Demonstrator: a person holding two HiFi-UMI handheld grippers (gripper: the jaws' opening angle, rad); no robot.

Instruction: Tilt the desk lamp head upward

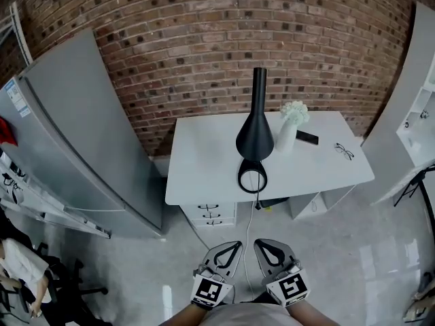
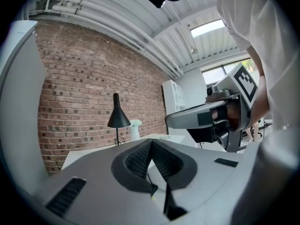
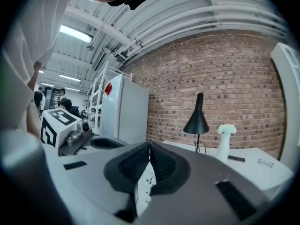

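The black desk lamp (image 1: pixel 255 133) stands on the white desk (image 1: pixel 204 168), its cone head pointing down over its ring base (image 1: pixel 252 177). It also shows far off as the lamp (image 2: pixel 118 117) in the left gripper view and the lamp (image 3: pixel 197 120) in the right gripper view. My left gripper (image 1: pixel 230 248) and right gripper (image 1: pixel 266 247) hang side by side near the floor, well short of the desk. Both are shut with nothing between the jaws. In their own views, the left gripper (image 2: pixel 151 143) and right gripper (image 3: pixel 149 145) have their ribbed pads pressed together.
A white vase of flowers (image 1: pixel 291 123), a dark flat device (image 1: pixel 307 138) and glasses (image 1: pixel 344 151) lie on the desk to the lamp's right. A cable (image 1: pixel 257 208) hangs off the front edge. A drawer unit (image 1: pixel 212 214) sits below. A grey fridge (image 1: pixel 75 134) stands left, white shelving (image 1: pixel 421 114) right.
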